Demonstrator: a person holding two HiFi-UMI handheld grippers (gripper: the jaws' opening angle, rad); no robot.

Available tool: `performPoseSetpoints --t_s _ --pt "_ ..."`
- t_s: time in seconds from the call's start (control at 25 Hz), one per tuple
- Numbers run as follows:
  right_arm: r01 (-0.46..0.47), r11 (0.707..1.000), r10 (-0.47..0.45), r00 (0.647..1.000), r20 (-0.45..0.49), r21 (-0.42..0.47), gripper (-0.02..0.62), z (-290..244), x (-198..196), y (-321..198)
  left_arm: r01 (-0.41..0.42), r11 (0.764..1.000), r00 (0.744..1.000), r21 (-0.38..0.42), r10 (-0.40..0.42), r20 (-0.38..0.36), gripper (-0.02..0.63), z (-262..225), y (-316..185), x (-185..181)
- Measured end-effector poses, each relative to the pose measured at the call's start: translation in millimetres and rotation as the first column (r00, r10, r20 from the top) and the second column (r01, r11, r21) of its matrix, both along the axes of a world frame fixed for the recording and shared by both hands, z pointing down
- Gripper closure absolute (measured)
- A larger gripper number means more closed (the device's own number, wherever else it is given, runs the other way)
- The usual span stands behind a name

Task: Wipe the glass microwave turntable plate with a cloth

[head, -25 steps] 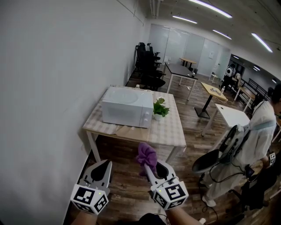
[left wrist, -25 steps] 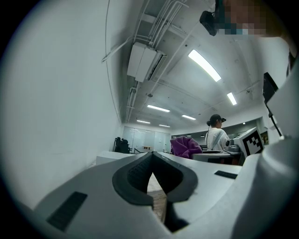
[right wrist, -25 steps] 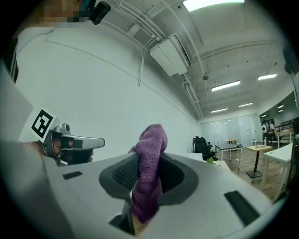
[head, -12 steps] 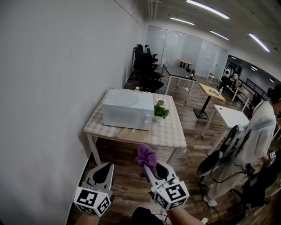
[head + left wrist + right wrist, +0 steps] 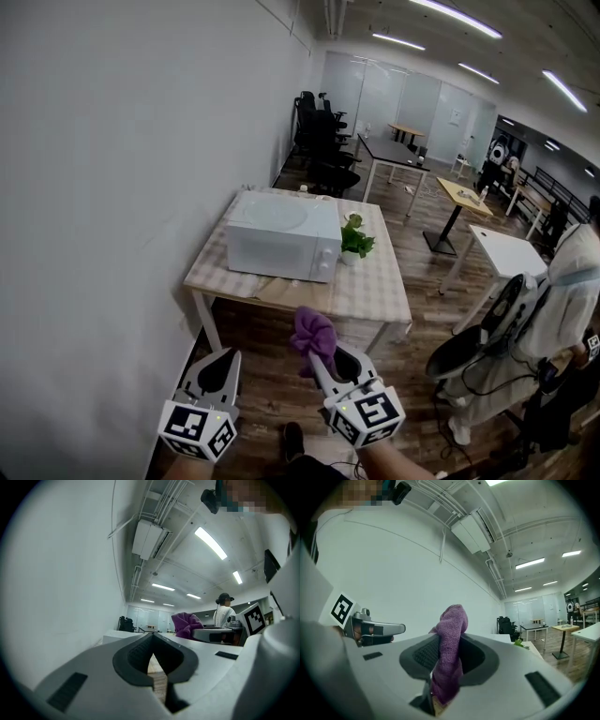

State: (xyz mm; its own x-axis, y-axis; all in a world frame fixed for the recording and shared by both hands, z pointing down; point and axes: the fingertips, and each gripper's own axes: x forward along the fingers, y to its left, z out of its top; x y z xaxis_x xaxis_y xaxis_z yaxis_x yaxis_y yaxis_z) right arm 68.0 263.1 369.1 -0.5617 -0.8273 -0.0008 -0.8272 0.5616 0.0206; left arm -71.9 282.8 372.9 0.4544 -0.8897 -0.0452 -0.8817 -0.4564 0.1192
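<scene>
A purple cloth sticks up from my right gripper, which is shut on it; the right gripper view shows the cloth pinched between the jaws. My left gripper is shut and empty, its jaws closed together in the left gripper view. Both are held low, well short of the table. A white microwave stands on that table with its door shut. No glass turntable plate shows in any view.
A small green potted plant stands right of the microwave. A white wall runs along the left. A person with equipment stands at the right. Desks and office chairs fill the back of the room.
The table and microwave have come slightly closer and shifted right in the head view. Both grippers keep their pose, the cloth still in the right one.
</scene>
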Motion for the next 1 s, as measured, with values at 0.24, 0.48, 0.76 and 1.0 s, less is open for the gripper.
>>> performPoseSetpoints --t_s 0.24,0.48,0.76,1.0 --pt "0.03 1.0 -0.03 0.999 0.015 0.002 0.488 4 -4 -43 0.023 1.0 1.0 0.001 -0.023 0.006 0.598 1 -40 -3" --pt "0.042 0.999 -0.042 0.999 0.018 0.0 0.488 -11 5 -89 0.027 1.0 0.999 -0.001 -0.027 0.018 0.598 -15 -83 9" --pt "0.047 0.999 -0.046 0.999 0.028 -0.024 0.488 -10 14 -149 0.033 0.999 0.999 -0.02 -0.032 0.023 0.598 -16 -144 15" --pt "0.063 0.997 -0.062 0.998 0.033 -0.033 0.488 -7 30 -204 0.048 0.998 0.998 -0.028 -0.047 0.033 0.598 -13 -198 30"
